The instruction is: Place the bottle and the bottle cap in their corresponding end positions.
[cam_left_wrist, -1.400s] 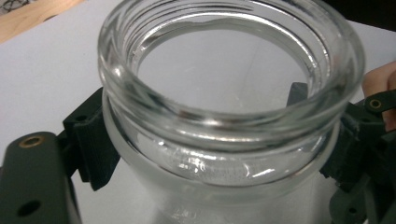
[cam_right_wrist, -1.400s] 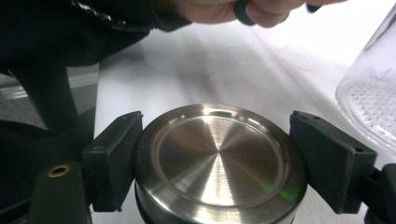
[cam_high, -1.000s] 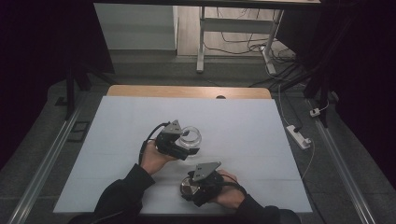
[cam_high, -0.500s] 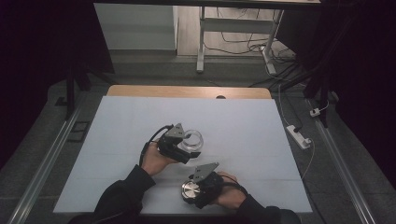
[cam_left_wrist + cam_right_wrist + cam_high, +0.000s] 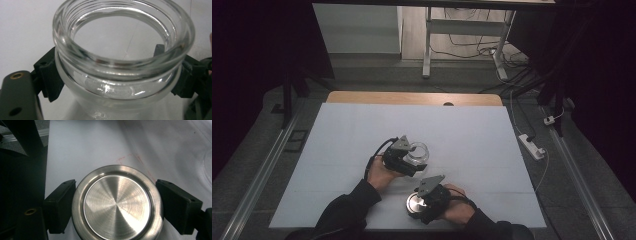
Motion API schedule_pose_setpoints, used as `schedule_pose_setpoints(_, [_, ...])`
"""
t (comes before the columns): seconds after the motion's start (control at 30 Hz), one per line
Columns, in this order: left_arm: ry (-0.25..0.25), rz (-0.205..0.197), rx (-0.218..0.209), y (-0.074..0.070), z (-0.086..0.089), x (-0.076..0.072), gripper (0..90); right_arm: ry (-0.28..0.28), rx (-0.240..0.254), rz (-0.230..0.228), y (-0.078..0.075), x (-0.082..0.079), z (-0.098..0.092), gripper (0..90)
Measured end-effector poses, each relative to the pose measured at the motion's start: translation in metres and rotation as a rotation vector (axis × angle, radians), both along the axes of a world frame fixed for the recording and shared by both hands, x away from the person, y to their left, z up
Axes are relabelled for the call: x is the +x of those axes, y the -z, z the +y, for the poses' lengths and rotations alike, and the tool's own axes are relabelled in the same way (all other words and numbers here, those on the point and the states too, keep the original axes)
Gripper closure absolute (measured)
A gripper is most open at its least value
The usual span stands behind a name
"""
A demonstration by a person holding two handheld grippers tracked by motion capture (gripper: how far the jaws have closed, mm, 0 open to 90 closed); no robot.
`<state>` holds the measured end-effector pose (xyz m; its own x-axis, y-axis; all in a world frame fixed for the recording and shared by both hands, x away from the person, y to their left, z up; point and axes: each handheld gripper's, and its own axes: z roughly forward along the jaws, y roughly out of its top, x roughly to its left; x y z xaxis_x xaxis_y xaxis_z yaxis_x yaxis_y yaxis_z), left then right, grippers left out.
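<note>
Markings: no legible writing on either object.
Left gripper (image 5: 409, 159): jaws clamped on the neck of one clear glass jar (image 5: 417, 152) — mouth uncapped, mid-table.
Right gripper (image 5: 419, 202): jaws clamped on one steel lid (image 5: 415, 202), close to the table's (image 5: 472, 135) near edge.
Clearance: white surface bare toward far, left and right edges.

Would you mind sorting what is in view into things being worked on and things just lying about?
In hand:
glass jar, held by left gripper
metal lid, held by right gripper

Lying about:
power strip on the floor
cables beyond the table
</note>
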<state>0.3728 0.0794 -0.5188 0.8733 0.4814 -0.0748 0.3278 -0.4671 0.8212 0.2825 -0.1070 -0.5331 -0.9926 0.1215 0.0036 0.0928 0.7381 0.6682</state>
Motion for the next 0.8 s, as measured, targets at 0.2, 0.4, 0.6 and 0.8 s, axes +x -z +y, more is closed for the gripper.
schedule_pose_setpoints(0.2, [0.019, -0.031, 0.067, -0.0023, -0.0027, -0.0040, 14.9, 0.005, 0.000, 0.004, 0.0000, -0.0003, -0.0001, 18.6])
schedule_pose_setpoints(0.4, [0.023, -0.039, 0.064, -0.0014, -0.0021, -0.0038, 14.9, 0.007, 0.001, 0.011, 0.0005, 0.0003, -0.0006, 18.4])
schedule_pose_setpoints(0.6, [0.027, -0.033, 0.062, -0.0006, -0.0012, -0.0031, 14.6, 0.010, 0.007, 0.022, 0.0006, 0.0013, -0.0012, 18.2])
schedule_pose_setpoints(0.8, [0.026, -0.034, 0.062, -0.0005, -0.0013, -0.0031, 14.6, 0.018, 0.011, 0.029, 0.0004, 0.0016, -0.0011, 18.1])
